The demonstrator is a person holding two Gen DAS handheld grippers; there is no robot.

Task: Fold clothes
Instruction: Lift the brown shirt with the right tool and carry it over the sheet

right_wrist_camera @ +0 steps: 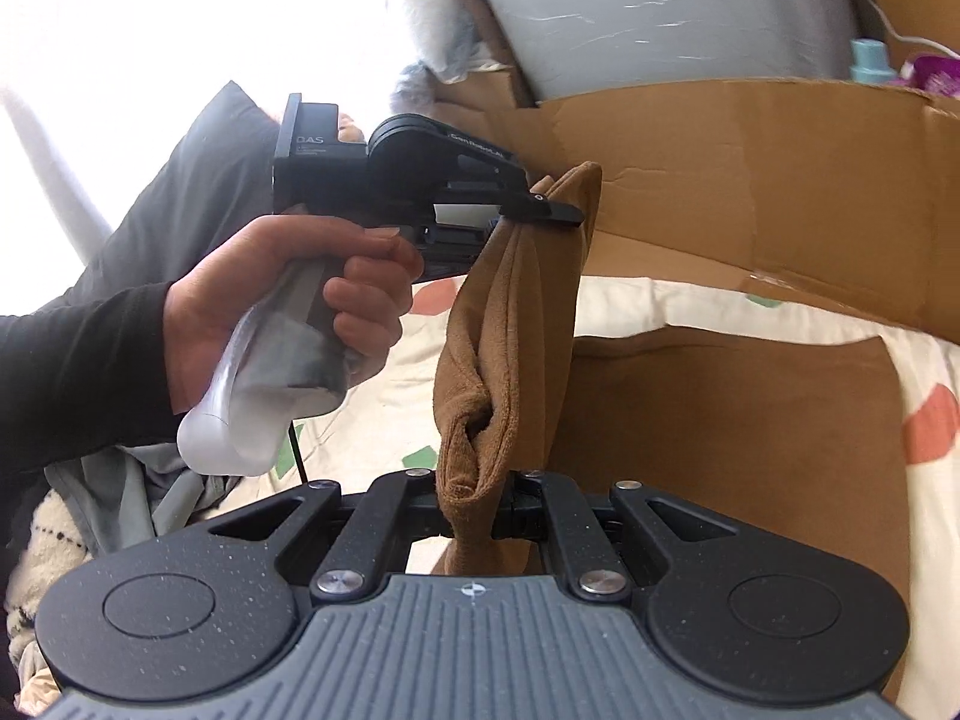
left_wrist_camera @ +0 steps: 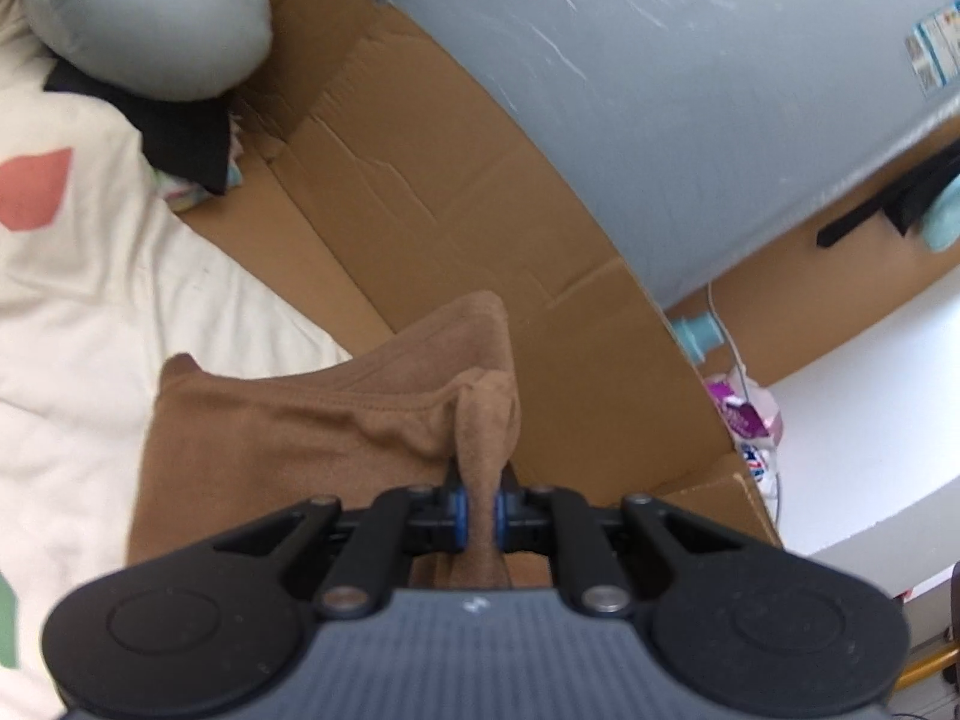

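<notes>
A brown garment (left_wrist_camera: pixel 270 444) lies partly flat on a white sheet and is lifted along one edge. My left gripper (left_wrist_camera: pixel 477 516) is shut on a bunched corner of it, the cloth squeezed between the blue-edged pads. In the right wrist view my right gripper (right_wrist_camera: pixel 480 510) is shut on another bunched corner of the brown garment (right_wrist_camera: pixel 720 450). A fold of it hangs stretched between the two grippers. The left gripper (right_wrist_camera: pixel 540 213) shows there too, held in a person's hand (right_wrist_camera: pixel 282 306) with a dark sleeve, clamping the cloth's upper end.
A white sheet (left_wrist_camera: pixel 90 312) with coloured spots covers the bed. Opened cardboard (left_wrist_camera: pixel 456 192) lines the far side, before a grey wall (left_wrist_camera: pixel 690 96). A grey neck pillow (left_wrist_camera: pixel 144 18) and dark cloth sit at the back. Crumpled clothes (right_wrist_camera: pixel 90 516) lie at the left.
</notes>
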